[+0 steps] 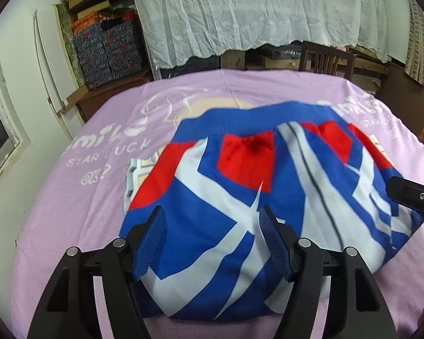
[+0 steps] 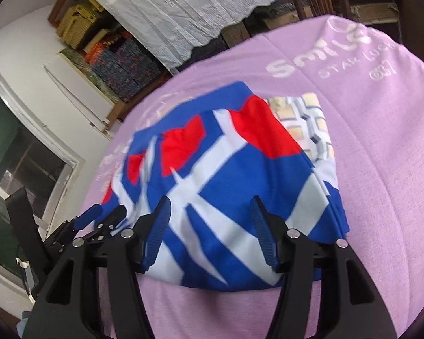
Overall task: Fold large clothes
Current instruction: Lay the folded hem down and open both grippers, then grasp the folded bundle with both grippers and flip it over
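A blue, white and red garment lies folded in a loose bundle on a lilac sheet. It also shows in the right wrist view. My left gripper is open, its blue pads spread above the garment's near part, holding nothing. My right gripper is open over the garment's near edge, holding nothing. The right gripper's black tip shows at the right edge of the left wrist view. The left gripper shows at the lower left of the right wrist view.
A pale checked cloth lies partly under the garment. White lace cloth hangs over furniture beyond the bed. Stacked boxes stand at the back left, by a white wall and a window. A wooden chair stands behind.
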`<state>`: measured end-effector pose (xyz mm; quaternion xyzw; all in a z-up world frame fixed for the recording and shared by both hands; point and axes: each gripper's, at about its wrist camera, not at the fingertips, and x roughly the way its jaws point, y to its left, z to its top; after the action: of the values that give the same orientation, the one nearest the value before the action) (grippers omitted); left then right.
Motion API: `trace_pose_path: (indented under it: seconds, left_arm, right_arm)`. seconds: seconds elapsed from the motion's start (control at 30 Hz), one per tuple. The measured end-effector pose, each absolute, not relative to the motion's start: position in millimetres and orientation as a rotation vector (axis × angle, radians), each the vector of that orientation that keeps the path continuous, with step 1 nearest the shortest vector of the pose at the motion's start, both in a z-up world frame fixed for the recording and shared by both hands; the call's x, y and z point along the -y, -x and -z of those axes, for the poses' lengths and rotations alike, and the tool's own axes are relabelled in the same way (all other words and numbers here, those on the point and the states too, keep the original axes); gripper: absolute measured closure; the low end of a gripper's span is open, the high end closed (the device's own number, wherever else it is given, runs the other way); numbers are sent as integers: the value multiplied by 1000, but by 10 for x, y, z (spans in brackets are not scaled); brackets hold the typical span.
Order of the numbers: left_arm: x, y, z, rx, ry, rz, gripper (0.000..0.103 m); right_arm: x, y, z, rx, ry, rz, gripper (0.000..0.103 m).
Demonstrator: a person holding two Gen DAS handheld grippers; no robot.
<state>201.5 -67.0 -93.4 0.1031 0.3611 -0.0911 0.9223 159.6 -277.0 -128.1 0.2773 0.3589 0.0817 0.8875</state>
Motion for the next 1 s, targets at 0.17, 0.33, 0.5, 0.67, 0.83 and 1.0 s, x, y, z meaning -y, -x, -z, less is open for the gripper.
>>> trace_pose_path:
  seconds: [0.17, 0.33, 0.5, 0.67, 0.83, 1.0]
  left_arm:
    - [688, -2031, 946, -749, -219, 190, 32]
    - [683, -2188, 1116, -832, -215, 165, 21]
    - [537, -2202, 1042, -849, -139, 170, 19]
    - [335, -2147, 846, -810, -46, 192, 20]
    - [445, -2101, 862, -828, -46, 233, 21]
    - [557, -2104, 980, -845, -124, 209, 21]
  right_arm:
    - [2673, -1610, 1252, -755, -553, -198, 41]
    - [2697, -1670, 1402, -823, -613, -204, 37]
    - [2718, -1573, 1345, -797, -617, -172, 37]
    - [2889, -1160, 1284, -722, -774, -187, 36]
    - [2901, -781, 1440, -731, -886, -171, 34]
    - [2863, -801, 1479, -761, -880, -48, 33]
